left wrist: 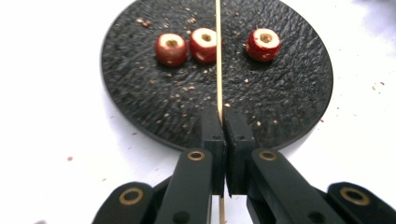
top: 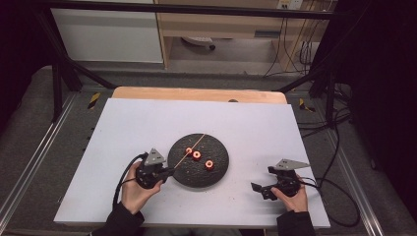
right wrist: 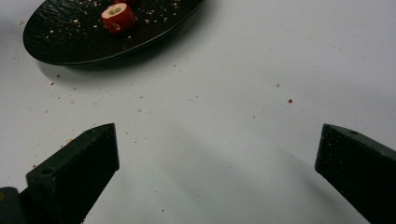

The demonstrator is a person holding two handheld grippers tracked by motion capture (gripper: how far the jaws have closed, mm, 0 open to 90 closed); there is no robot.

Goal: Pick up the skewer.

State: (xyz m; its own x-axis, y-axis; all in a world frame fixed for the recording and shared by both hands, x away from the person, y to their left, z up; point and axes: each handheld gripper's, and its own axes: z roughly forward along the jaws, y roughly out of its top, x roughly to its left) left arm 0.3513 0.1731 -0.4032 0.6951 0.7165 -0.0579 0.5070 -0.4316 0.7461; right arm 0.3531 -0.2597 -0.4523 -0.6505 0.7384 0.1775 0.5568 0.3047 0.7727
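I count three red fruit pieces [left wrist: 171, 49] on one black plate [left wrist: 140, 107] and one thin wooden skewer [left wrist: 217, 56], which my left gripper [left wrist: 223, 116] clamps tight, its long axis running straight up the frame over the plate's centre, while my right gripper [right wrist: 217, 154] gapes wide, empty.

Readable text: none on the plate, the table or the grippers.
Labels and brands: none legible.
Numbers and signs: none that can be made out.
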